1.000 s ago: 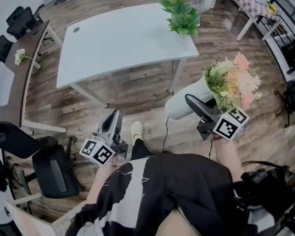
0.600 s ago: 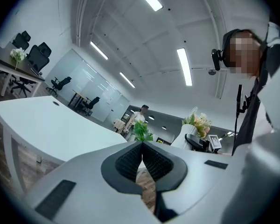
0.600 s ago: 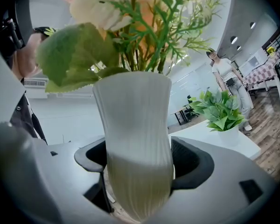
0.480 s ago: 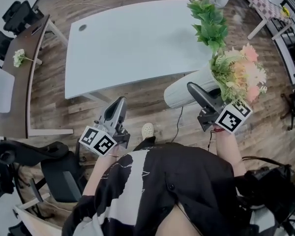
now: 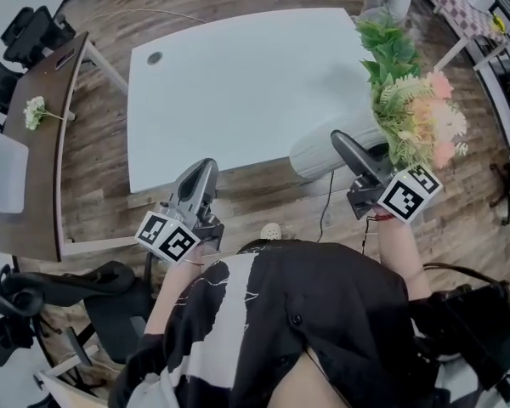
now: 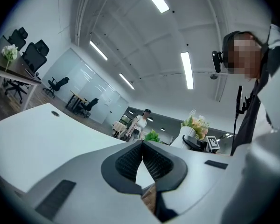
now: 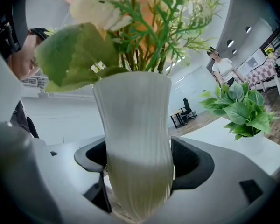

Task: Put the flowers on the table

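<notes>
The right claw (image 7: pixel 140 164) was clamped on the white ribbed vase (image 7: pixel 135 125), one pad on each side of its lower body, and the vase stood upright between them. The flowers (image 5: pixel 421 121) rose well above the grip in a wide pink and green spray. In the head view the vase hung in the air over the table's (image 5: pixel 238 83) near right edge, not yet resting on it. The left claw (image 6: pixel 141 160) was empty, its jaws together, and sat in front of the near edge further left.

A green plant (image 5: pixel 389 45) stood on the table's far right corner, just beyond the flowers. The rest of the top was bare.

The likeliest trouble, as I judged it, came from the low hold. The load was top-heavy, and the vase's smooth ribbed wall could pivot or slide in the pads if the hand jerked or tilted. Setting it down right at the edge would also be risky, since part of the base could overhang and the bouquet's weight would pull it off once the jaws let go. Carried further in along the right side, the spray could catch the plant's leaves and drag either one over. The bare middle looked the safer spot.
</notes>
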The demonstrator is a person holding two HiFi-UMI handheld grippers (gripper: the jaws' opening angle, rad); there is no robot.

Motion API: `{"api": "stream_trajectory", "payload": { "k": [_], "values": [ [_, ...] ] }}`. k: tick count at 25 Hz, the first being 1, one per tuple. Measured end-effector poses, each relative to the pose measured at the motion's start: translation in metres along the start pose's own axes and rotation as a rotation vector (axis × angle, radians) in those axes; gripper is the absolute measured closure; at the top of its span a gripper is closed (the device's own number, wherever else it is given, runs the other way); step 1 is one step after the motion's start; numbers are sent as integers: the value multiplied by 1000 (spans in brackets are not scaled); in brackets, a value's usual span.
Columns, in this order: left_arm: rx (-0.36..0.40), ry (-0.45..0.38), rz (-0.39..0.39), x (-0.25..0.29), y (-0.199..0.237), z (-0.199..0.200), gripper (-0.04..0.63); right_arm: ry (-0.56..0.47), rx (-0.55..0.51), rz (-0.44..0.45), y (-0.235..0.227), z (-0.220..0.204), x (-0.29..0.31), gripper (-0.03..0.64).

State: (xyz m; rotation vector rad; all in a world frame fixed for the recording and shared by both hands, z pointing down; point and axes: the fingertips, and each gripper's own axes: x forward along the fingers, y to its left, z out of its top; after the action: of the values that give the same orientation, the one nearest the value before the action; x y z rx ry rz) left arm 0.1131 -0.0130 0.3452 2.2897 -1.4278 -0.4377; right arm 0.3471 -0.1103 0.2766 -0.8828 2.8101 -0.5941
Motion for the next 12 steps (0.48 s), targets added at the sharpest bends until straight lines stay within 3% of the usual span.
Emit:
{"api": "stream_trajectory", "payload": {
  "k": [7, 12],
  "values": [
    [15, -45, 24, -10, 29, 24, 581, -41, -22, -18, 11, 6, 25, 219],
    [37, -40, 0, -6, 37, 38, 581, -26, -23, 19, 19, 6, 54, 219]
  ]
}}
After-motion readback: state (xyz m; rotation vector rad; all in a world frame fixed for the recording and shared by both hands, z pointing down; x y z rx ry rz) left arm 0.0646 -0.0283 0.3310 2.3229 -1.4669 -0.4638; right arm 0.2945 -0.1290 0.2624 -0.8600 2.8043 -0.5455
